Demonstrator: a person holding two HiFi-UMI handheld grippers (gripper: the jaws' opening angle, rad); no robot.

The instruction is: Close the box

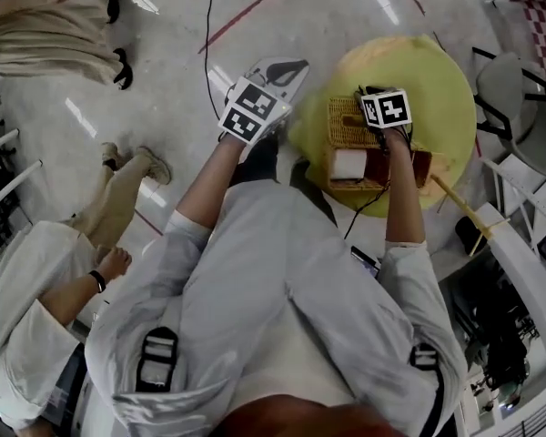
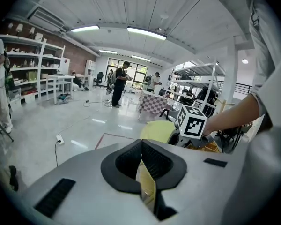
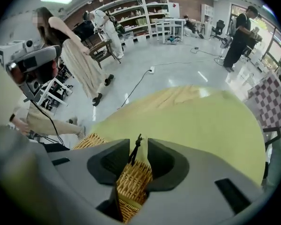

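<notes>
Sitting near the person's edge of the round yellow-green surface (image 1: pixel 437 89), the wicker box (image 1: pixel 350 126) shows a woven panel on its far side and a white item (image 1: pixel 348 164) in its near part, so it looks open, though how the lid stands is hard to make out. A reddish-brown piece (image 1: pixel 421 167) lies just beside the box on its right. The right gripper (image 1: pixel 382 121) hangs directly over the box and points steeply down. In the right gripper view its jaws (image 3: pixel 139 146) stand apart, with wicker filling the gap between them and a thin black cord loop (image 3: pixel 135 149) rising at the tips; no clamping on the weave can be seen. A black cable (image 1: pixel 369 209) trails from that gripper toward the person. The left gripper (image 1: pixel 282 69) is held off the surface's left edge, above the floor (image 1: pixel 164 62) and well apart from the box. In the left gripper view its jaws (image 2: pixel 141 146) meet at the tips, and a pale yellow sliver (image 2: pixel 146 186) that I cannot identify shows in the slot behind them. A wooden stick (image 1: pixel 460 206) juts past the surface's right rim. Further out, a grey chair (image 1: pixel 519 98) stands on the right, and two other people are on the left: one crouching (image 1: pixel 36 335) and one in a beige skirt (image 1: pixel 45 35).
</notes>
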